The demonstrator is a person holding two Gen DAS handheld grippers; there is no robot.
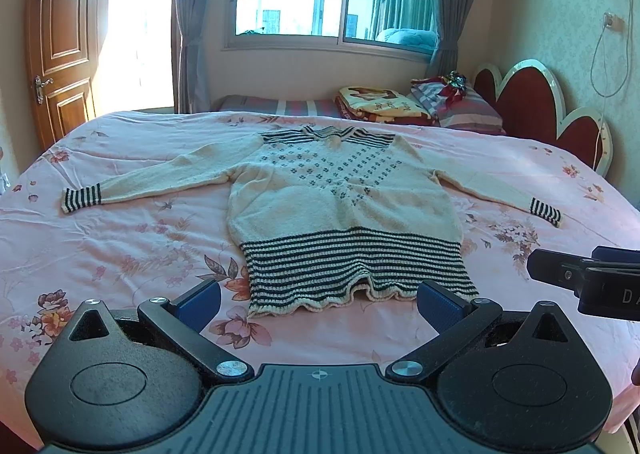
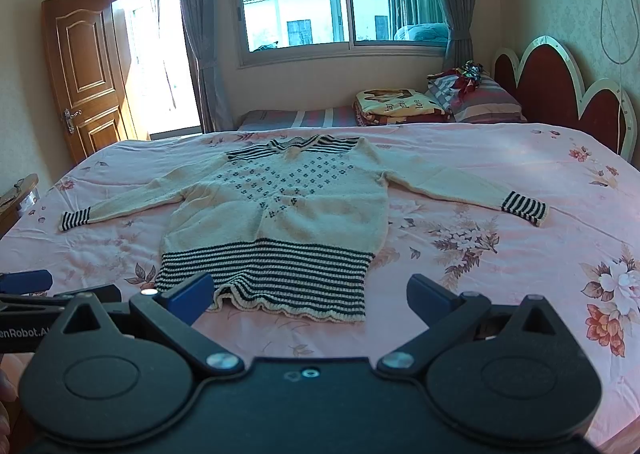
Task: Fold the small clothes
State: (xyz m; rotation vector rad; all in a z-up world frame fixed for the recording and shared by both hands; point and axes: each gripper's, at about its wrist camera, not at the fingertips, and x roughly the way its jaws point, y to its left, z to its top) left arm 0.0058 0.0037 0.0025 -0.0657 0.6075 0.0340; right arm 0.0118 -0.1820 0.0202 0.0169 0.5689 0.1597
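A cream sweater point(image 1: 340, 205) with black stripes lies flat on the pink flowered bed point(image 1: 120, 246), sleeves spread toward nine and three o'clock, collar at twelve. The left claw point(image 1: 318, 304) hangs over the near hem, fingers wide apart and holding nothing. The right claw point(image 2: 310, 294) hangs just beside it, also spread and empty.

One sweater point(image 1: 340, 197) is laid out, two grippers (jaws spread) are seen, and one pillow point(image 1: 468, 109) is counted.
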